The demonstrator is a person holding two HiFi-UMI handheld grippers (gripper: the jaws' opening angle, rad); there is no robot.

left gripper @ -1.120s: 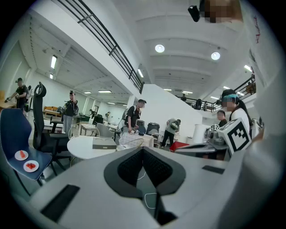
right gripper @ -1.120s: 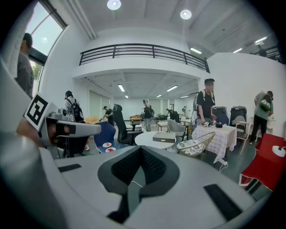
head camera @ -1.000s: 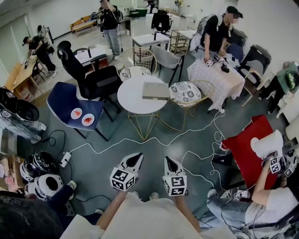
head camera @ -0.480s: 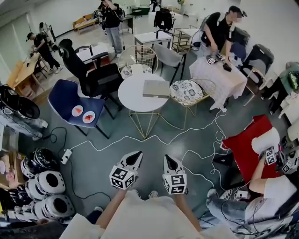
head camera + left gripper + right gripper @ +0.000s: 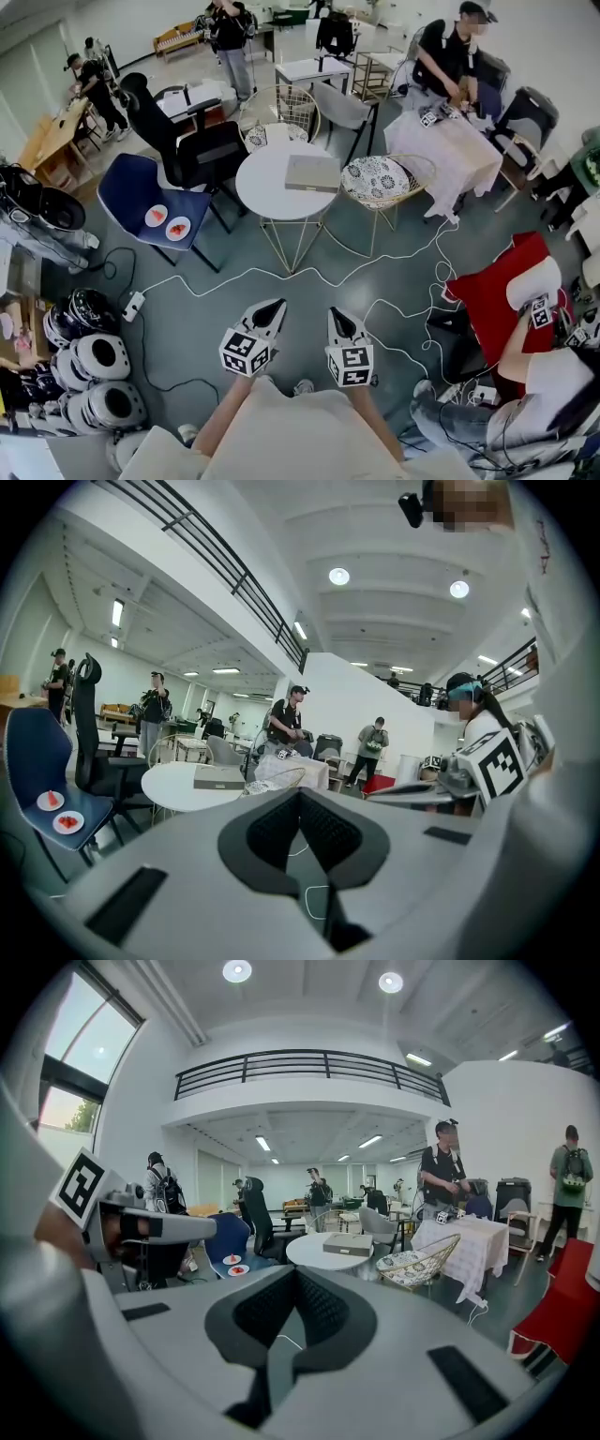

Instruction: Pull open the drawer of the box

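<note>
The box (image 5: 312, 173) is flat and grey and lies on a round white table (image 5: 265, 195) well ahead of me. It also shows in the left gripper view as the box (image 5: 218, 778) and in the right gripper view as the box (image 5: 348, 1244). No drawer stands out from it that I can make out. My left gripper (image 5: 278, 306) and right gripper (image 5: 333, 312) hang side by side over the floor, far short of the table. Both point towards it. Each is shut with nothing between its tips, as the left gripper (image 5: 300, 794) and the right gripper (image 5: 296, 1274) show close up.
White cables (image 5: 394, 309) snake over the grey floor between me and the table. A wire chair with a patterned cushion (image 5: 380, 181) stands right of the table, a blue chair (image 5: 155, 211) with two plates left of it. Helmets (image 5: 94, 375) lie at lower left, a seated person (image 5: 539, 375) at right.
Both grippers hold their place and stay shut. The head view has shifted a little, and the dark shape at the lower left has gone, uncovering more helmets.
</note>
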